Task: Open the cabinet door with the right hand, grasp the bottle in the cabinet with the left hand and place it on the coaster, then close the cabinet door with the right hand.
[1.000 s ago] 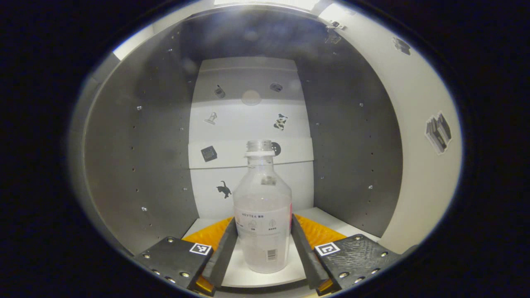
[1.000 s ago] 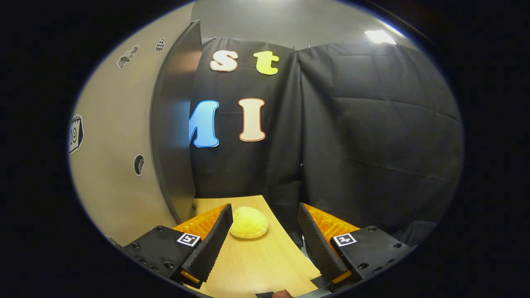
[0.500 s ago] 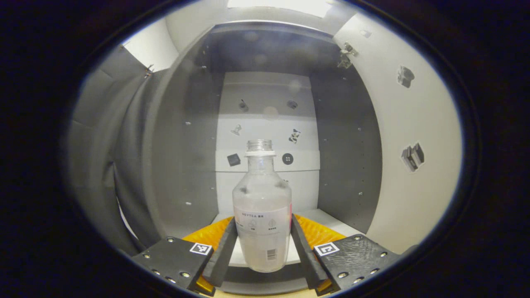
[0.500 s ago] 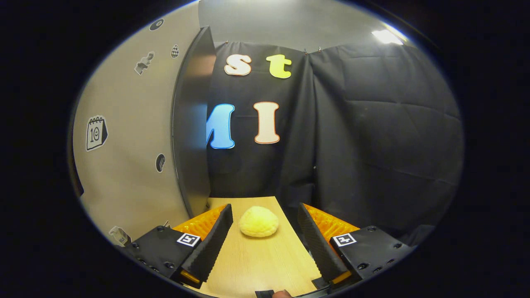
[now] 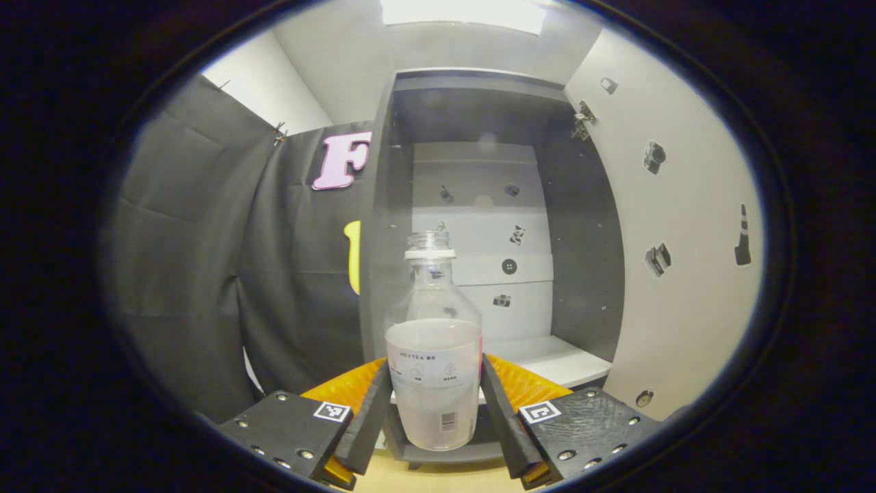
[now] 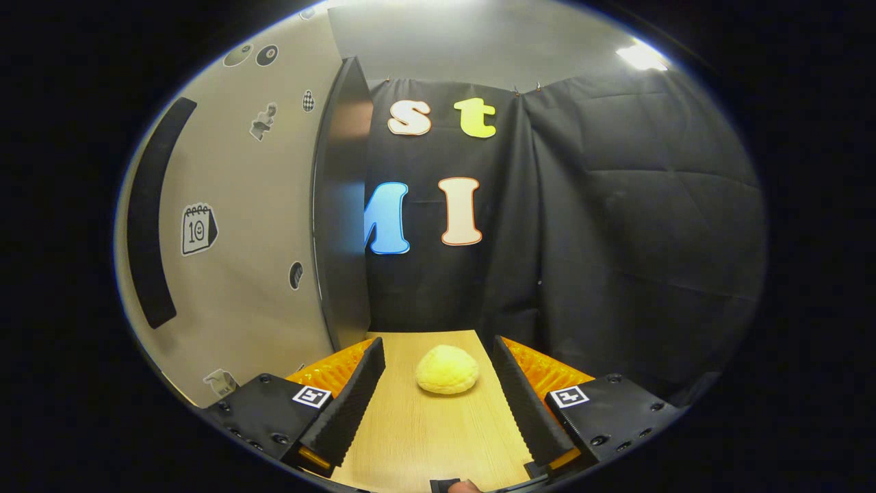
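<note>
A clear plastic bottle (image 5: pixel 432 356) with a white label stands upright between my left gripper's (image 5: pixel 433 411) fingers, which press on its two sides, out in front of the open grey cabinet (image 5: pixel 479 205). The cabinet's white shelf (image 5: pixel 547 356) lies behind the bottle. The open cabinet door (image 5: pixel 677 260), white with small stickers, stands to the right in the left gripper view and shows as a pale panel (image 6: pixel 233 226) at the left of the right gripper view. My right gripper (image 6: pixel 438 404) is open above the wooden table (image 6: pixel 424 438), with nothing between its fingers.
A yellow bun-shaped object (image 6: pixel 447 368) lies on the table just beyond the right gripper's fingers. Black cloth walls close the booth behind and beside the cabinet. The door's dark edge (image 6: pixel 342 205) stands close to the left of the right gripper.
The left gripper has drawn back out of the cabinet with the bottle held in it; the cabinet now looks farther off. The right gripper has shifted slightly, with the door sliding leftward in its view.
</note>
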Motion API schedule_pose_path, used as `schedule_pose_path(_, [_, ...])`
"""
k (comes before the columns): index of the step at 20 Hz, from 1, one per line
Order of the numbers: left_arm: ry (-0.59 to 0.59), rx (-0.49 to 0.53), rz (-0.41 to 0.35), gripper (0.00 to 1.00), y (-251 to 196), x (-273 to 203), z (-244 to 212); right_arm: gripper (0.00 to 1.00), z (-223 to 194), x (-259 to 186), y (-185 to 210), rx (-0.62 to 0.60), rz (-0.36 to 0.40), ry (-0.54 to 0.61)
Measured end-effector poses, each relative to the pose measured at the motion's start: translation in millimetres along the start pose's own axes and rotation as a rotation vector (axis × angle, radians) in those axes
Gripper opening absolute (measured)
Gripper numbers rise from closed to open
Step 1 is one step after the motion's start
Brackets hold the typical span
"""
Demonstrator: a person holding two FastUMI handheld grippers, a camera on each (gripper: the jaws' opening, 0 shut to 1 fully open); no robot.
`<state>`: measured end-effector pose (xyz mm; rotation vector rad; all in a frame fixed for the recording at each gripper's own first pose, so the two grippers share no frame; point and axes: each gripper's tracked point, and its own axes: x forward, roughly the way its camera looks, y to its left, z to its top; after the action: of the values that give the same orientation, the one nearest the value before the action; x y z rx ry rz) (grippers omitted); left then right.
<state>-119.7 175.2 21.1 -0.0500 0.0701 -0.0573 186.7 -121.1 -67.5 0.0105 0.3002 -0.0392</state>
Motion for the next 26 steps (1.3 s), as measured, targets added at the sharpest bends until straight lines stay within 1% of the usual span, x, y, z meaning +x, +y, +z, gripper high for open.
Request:
schedule_pose_path(2, [-0.01,-0.005,0.021,0.72,0.2,-0.2,1.6,1.0,0.7,-1.9,2.0,0.014,0.01,-0.003])
schedule_pose_path(6, [-0.021,-0.008,0.062,0.72,3.1,0.3,1.5,1.0,5.3,-8.6,4.1,0.05,0.021,-0.014])
schedule_pose_path(10, [-0.013,-0.009,0.105,0.71,7.2,2.5,-3.4,1.0,10.1,-18.5,2.5,0.056,0.017,-0.031])
schedule_pose_path(12, [-0.011,-0.008,0.122,0.75,9.0,1.3,-4.6,1.0,9.7,-21.9,3.9,0.061,0.021,-0.034])
schedule_pose_path(14, [-0.007,-0.006,0.138,0.75,10.8,3.5,-6.1,0.99,7.3,-24.7,5.1,0.069,0.023,-0.029])
schedule_pose_path(15, [-0.001,-0.004,0.143,0.72,11.4,4.5,-7.3,0.95,7.0,-26.2,6.3,0.075,0.024,-0.028])
schedule_pose_path(16, [0.005,0.003,0.149,0.72,12.6,4.2,-8.6,0.98,6.7,-28.0,7.2,0.082,0.026,-0.027])
schedule_pose_path(17, [0.011,0.013,0.157,0.75,13.6,4.9,-8.9,0.94,7.1,-29.6,8.3,0.087,0.028,-0.027])
schedule_pose_path(18, [0.017,0.022,0.165,0.75,13.7,5.0,-10.0,0.98,7.9,-32.7,9.2,0.09,0.028,-0.031])
schedule_pose_path(19, [0.021,0.028,0.17,0.75,14.0,6.5,-11.0,0.94,9.9,-35.7,9.4,0.09,0.027,-0.037])
schedule_pose_path(20, [0.029,0.029,0.175,0.72,14.8,5.5,-11.3,0.99,10.7,-38.3,9.0,0.087,0.024,-0.042])
schedule_pose_path(21, [0.039,0.026,0.181,0.75,14.8,5.7,-11.4,0.99,12.4,-40.8,8.4,0.085,0.02,-0.048])
schedule_pose_path(22, [0.048,0.018,0.186,0.75,15.0,5.5,-12.7,0.99,13.5,-44.4,8.8,0.085,0.02,-0.052])
schedule_pose_path(23, [0.062,0.012,0.192,0.74,15.4,7.8,-14.6,0.94,14.5,-48.2,8.8,0.084,0.019,-0.053])
schedule_pose_path(24, [0.075,0.011,0.197,0.74,16.1,10.0,-16.9,0.98,14.5,-50.4,8.3,0.081,0.018,-0.053])
schedule_pose_path(25, [0.085,0.013,0.202,0.72,16.5,12.6,-17.7,0.98,14.8,-53.1,6.9,0.076,0.015,-0.053])
schedule_pose_path(26, [0.094,0.016,0.205,0.72,16.1,11.9,-17.6,0.98,14.5,-55.1,5.0,0.071,0.011,-0.051])
